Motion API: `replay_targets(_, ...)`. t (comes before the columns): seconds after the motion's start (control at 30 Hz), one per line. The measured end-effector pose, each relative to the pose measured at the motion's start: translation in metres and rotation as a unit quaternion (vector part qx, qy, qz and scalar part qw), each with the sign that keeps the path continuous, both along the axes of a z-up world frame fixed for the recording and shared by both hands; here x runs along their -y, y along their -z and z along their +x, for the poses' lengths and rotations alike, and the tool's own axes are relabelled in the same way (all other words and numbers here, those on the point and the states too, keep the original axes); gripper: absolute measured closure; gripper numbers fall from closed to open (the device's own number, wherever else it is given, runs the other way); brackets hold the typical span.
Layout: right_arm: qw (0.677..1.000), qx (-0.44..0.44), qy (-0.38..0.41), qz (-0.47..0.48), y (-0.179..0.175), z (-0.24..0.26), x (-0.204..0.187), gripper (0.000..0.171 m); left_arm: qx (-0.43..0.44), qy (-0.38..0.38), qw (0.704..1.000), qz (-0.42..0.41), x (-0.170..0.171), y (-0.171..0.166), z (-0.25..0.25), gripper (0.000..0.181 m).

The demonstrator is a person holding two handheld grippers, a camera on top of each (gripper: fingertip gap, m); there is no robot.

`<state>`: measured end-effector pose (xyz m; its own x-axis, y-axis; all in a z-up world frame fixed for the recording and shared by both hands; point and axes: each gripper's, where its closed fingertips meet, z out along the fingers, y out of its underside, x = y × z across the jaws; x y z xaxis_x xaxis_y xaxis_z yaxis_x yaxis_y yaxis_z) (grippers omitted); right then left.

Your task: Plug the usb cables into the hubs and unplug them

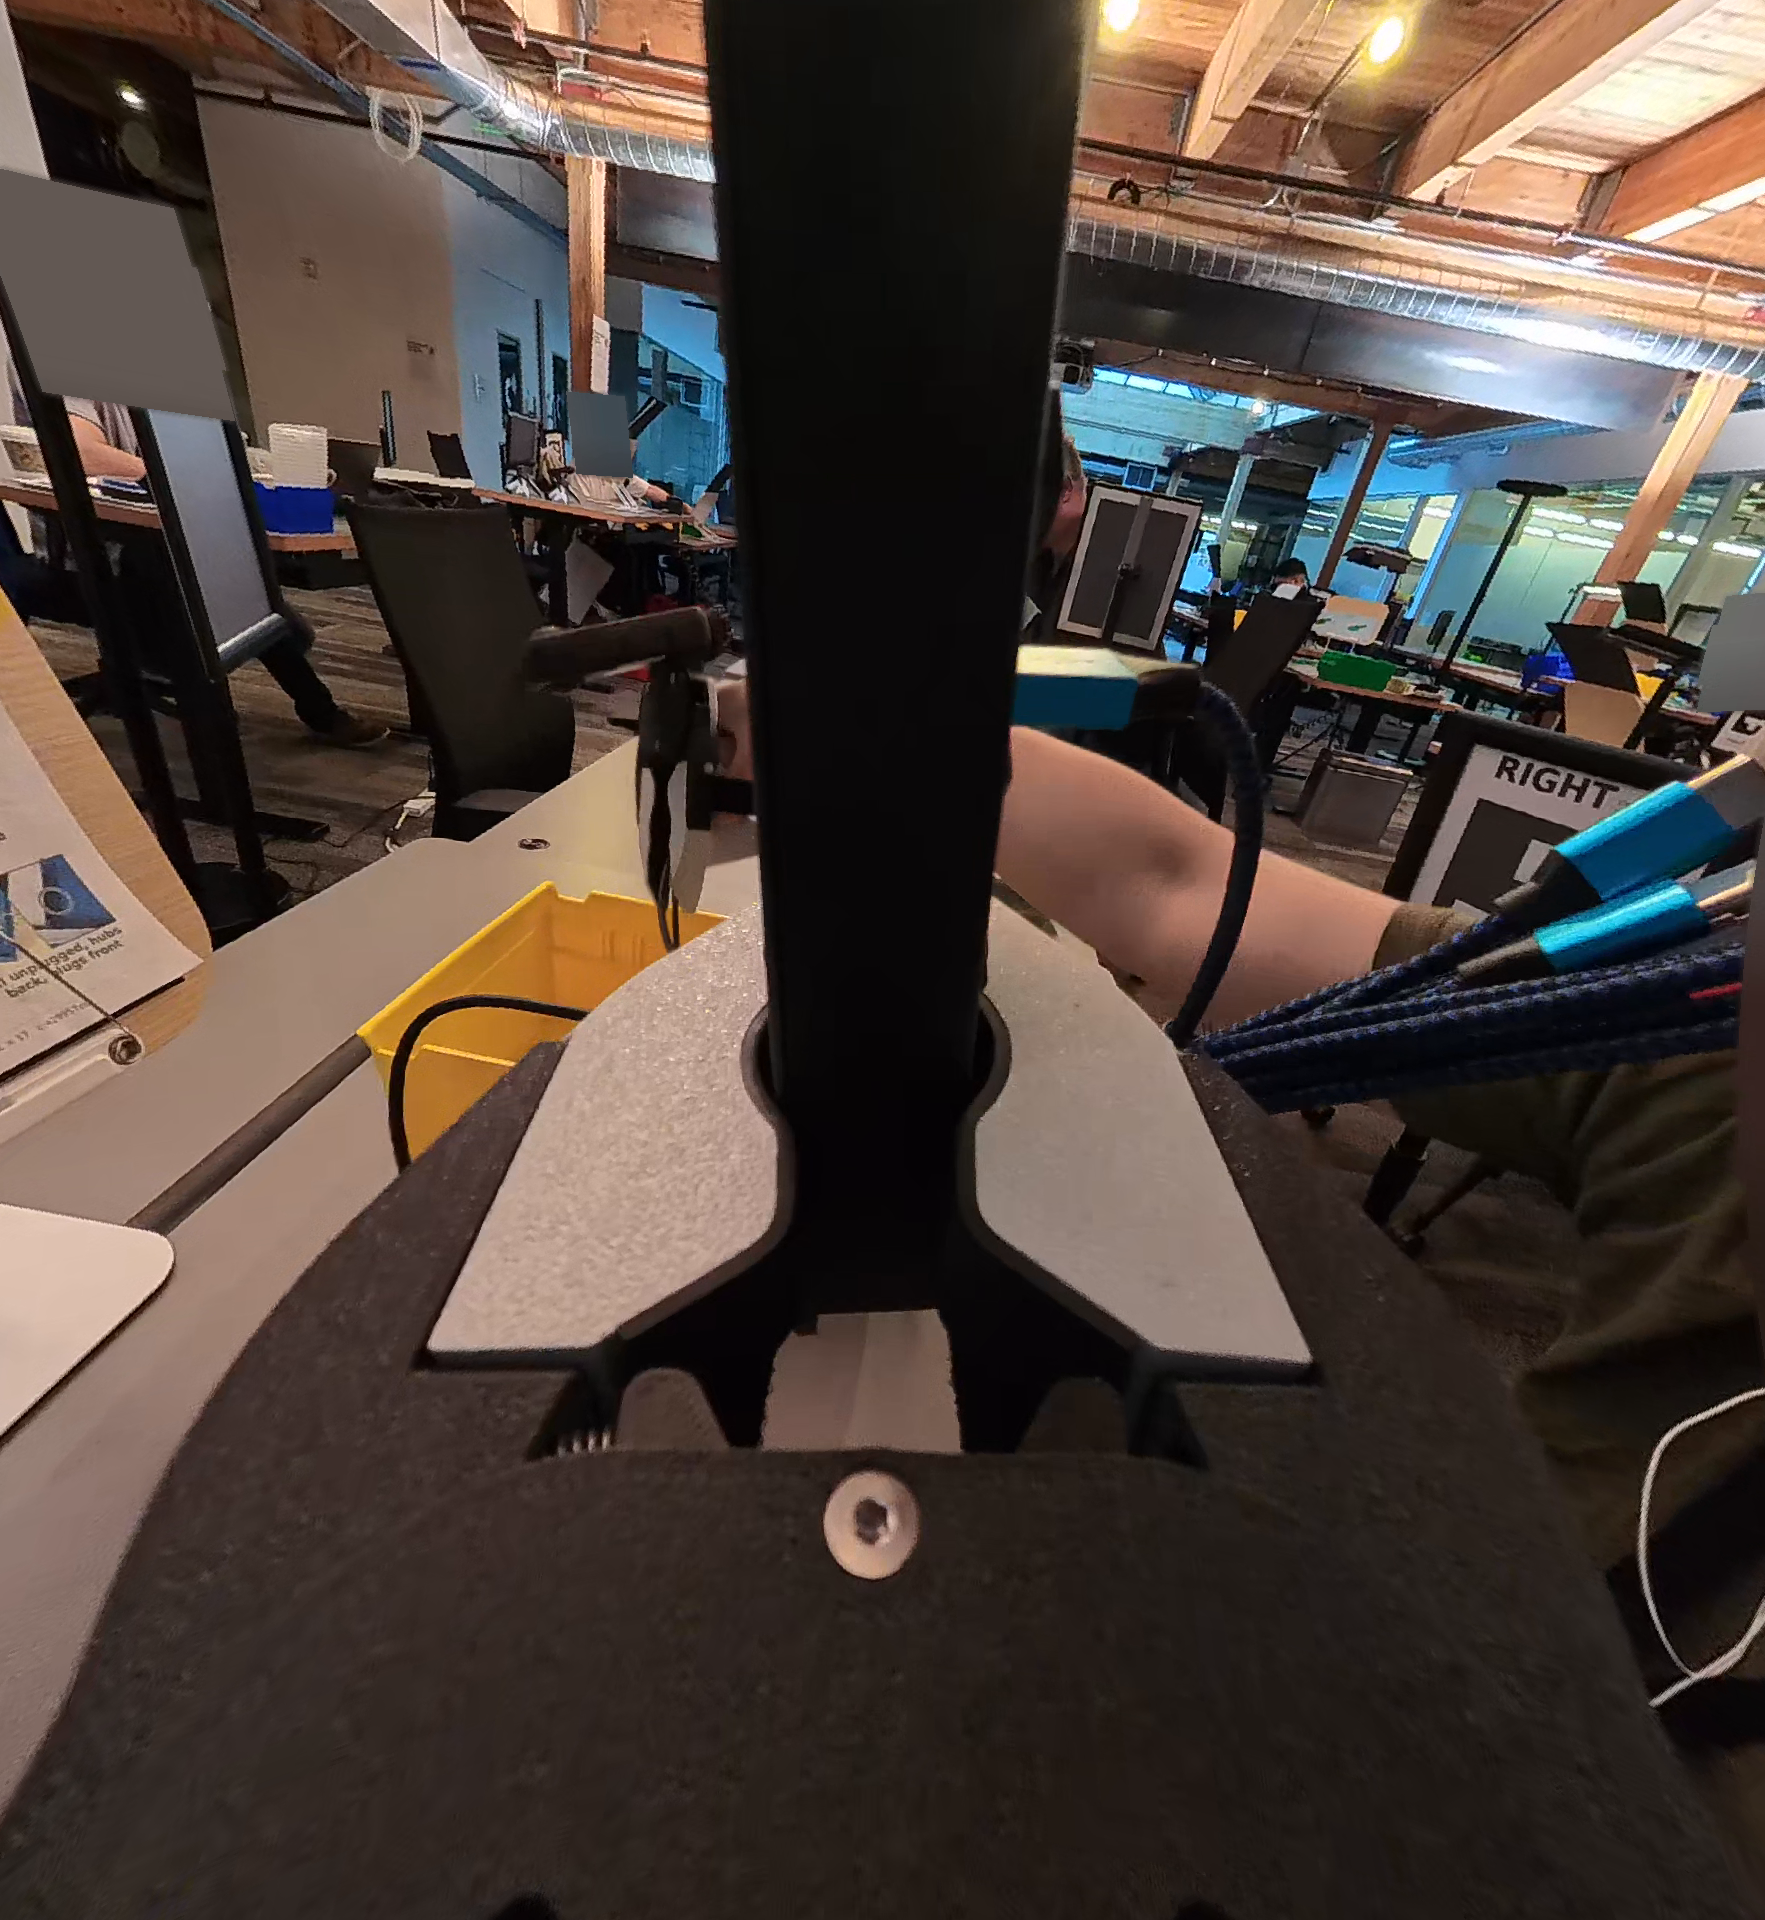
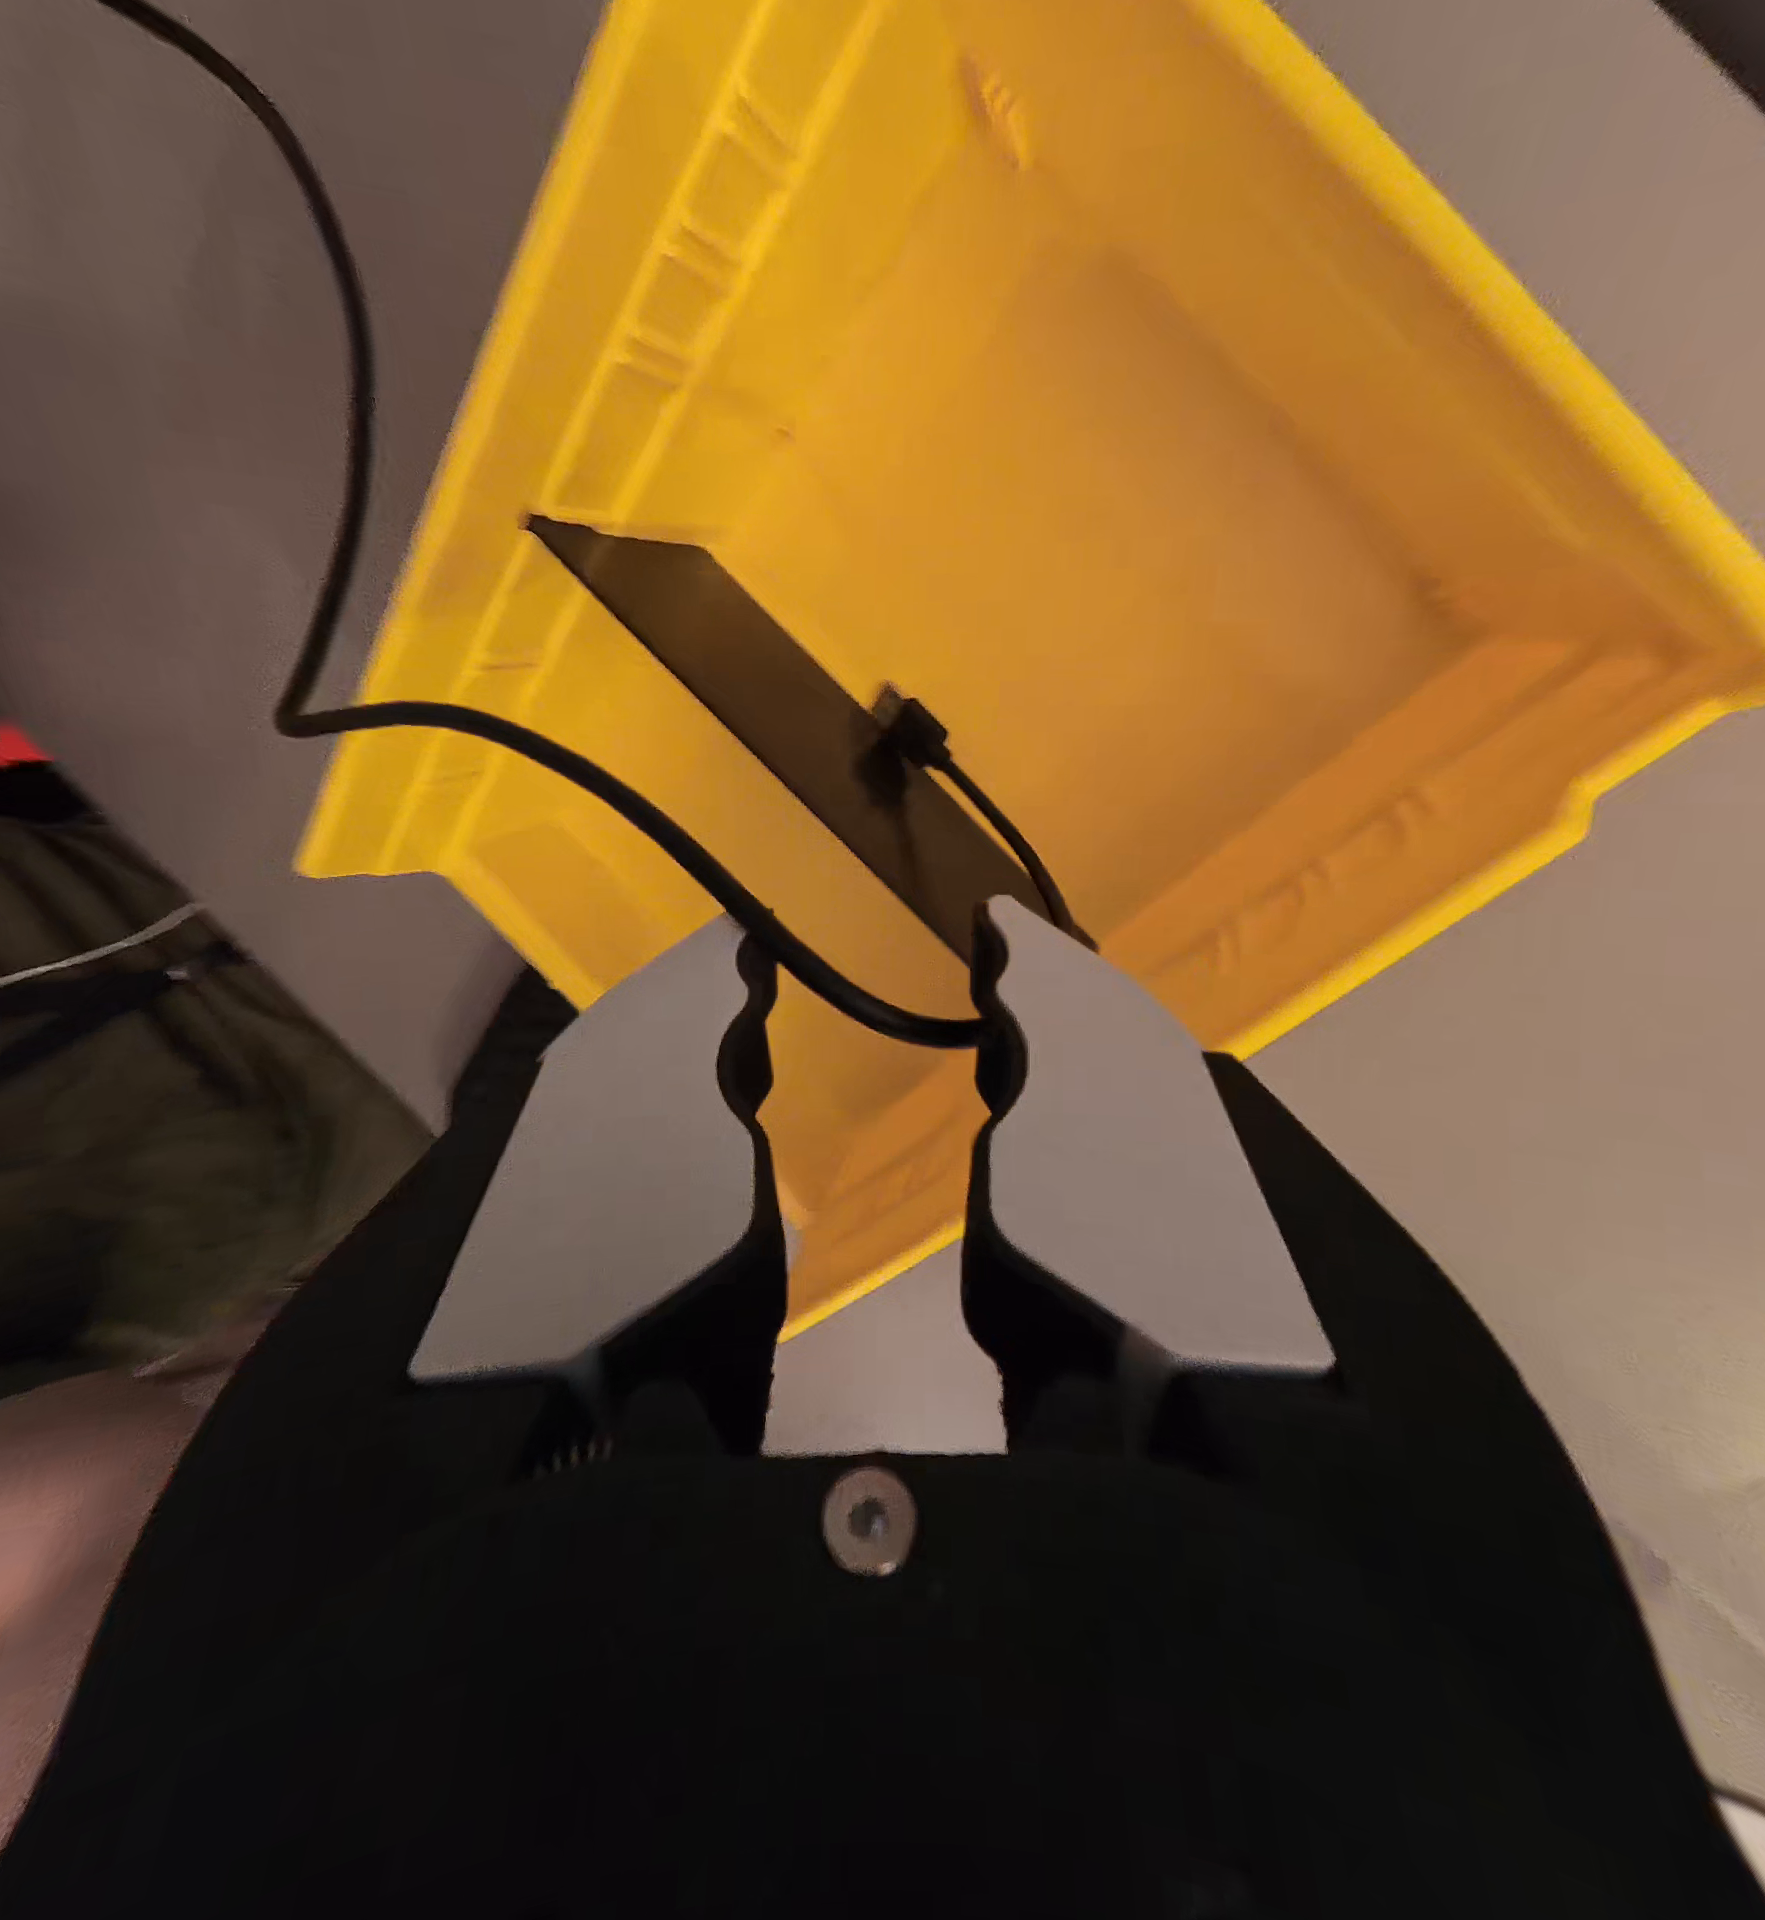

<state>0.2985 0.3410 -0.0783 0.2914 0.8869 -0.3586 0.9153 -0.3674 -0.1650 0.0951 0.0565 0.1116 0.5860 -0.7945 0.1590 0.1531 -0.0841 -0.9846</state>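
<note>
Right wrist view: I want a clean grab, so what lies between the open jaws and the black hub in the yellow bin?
In the right wrist view, the hub's thin black cable loops across the gap just before the hub; otherwise only the bin floor.

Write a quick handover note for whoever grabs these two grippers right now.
Left gripper: shut on a long black hub, held upright.
Right gripper: open, above the yellow bin, its fingers beside a second black hub leaning inside with a thin black cable attached.
Blue braided usb cables hang bundled to the right, blue plugs free.
Done: none of those plugs is in a hub.
Left: plug them in, then unplug.
</note>
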Motion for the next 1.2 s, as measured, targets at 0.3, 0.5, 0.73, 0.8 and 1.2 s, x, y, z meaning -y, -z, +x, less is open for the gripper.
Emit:
replay_targets(0.3, 0.982, -0.006, 0.186, -0.021, 0.016, 0.0, -0.045, 0.134, 0.006, -0.041, 0.999, -0.006, -0.012, 0.003, -0.012, 0.154)
replay_targets(0.5, 0.986, 0.026, 0.165, 0.002, 0.064, -0.027, -0.03, 0.127, 0.042, -0.111, 0.993, -0.012, -0.033, 0.006, -0.035, 0.154)
replay_targets(0.73, 0.985, -0.047, 0.137, -0.095, 0.034, -0.031, -0.009, 0.117, 0.092, -0.146, 0.984, -0.031, -0.043, 0.01, -0.064, 0.155)
replay_targets(0.8, 0.981, -0.098, 0.125, -0.112, 0.012, -0.031, -0.008, 0.111, 0.094, -0.148, 0.984, -0.033, -0.044, 0.012, -0.067, 0.155)
replay_targets(1.2, 0.902, -0.404, -0.017, 0.151, -0.084, -0.104, 0.031, 0.113, 0.093, -0.153, 0.983, -0.038, -0.049, 0.016, -0.066, 0.155)
